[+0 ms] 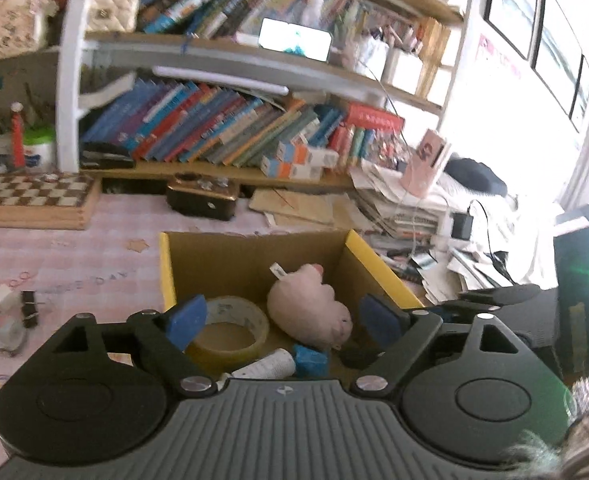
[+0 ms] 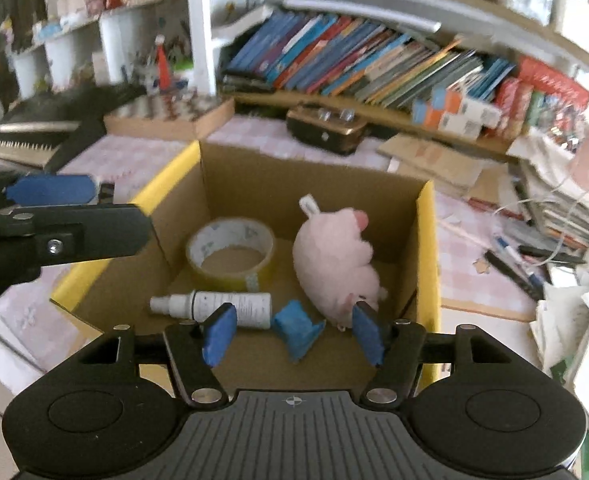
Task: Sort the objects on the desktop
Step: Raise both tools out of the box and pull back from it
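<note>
Left gripper point(image 1: 282, 322): jaws wide apart, empty, above the cardboard box point(image 2: 428, 240).
Right gripper point(image 2: 294, 334): jaws wide apart, empty, over the box's near edge.
Sorted items: tape roll point(image 2: 230, 254), pink plush toy point(image 2: 336, 264), spray bottle point(image 2: 214, 307) and blue wad point(image 2: 296, 328) lie inside the box.
Unsorted: binder clip point(image 1: 29, 308) on the worktop point(image 1: 74, 264), left of the box.
Risk: both grippers crowd one opening; a collision or a snagged box wall seems likely.
</note>
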The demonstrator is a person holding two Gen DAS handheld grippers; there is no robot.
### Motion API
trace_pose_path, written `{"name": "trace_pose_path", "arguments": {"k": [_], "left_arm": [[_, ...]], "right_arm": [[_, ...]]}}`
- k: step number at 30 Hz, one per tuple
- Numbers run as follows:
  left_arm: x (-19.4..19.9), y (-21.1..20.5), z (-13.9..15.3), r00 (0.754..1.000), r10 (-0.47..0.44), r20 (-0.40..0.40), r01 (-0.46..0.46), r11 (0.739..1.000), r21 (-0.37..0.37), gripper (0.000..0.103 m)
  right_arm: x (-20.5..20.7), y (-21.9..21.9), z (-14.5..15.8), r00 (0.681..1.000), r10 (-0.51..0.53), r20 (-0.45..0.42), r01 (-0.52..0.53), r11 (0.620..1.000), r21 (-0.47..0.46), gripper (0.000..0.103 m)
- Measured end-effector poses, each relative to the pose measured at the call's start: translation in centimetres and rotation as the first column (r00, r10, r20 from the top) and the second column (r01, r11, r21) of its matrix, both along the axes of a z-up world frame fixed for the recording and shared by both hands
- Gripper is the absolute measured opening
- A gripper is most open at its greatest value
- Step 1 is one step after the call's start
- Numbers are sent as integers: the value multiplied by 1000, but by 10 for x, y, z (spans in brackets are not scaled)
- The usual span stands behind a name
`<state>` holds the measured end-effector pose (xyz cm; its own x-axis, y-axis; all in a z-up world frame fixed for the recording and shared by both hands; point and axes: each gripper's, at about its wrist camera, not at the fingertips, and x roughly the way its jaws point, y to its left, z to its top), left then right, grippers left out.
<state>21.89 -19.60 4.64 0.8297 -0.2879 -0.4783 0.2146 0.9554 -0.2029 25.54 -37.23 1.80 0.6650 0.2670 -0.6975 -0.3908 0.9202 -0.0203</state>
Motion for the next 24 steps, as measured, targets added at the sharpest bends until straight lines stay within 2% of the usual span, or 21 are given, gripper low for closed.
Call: {"name": "trace_pose_path", "arguments": {"k": [5,11,24], "left_arm": [[-26,16,4,997,65,29,-65,998,-6,86],[-51,38,3,993,115,28,-115,993,-9,89],[-99,81,-22,991,135,-24,-135,991,14,93]], "right_arm": [[-26,-7,9,991,-100,91,96,994,47,66],[-55,-16,15,964,-220,152,207,973,98,66],[-127,-2,1,908,-391,148,375,918,128,66]]}}
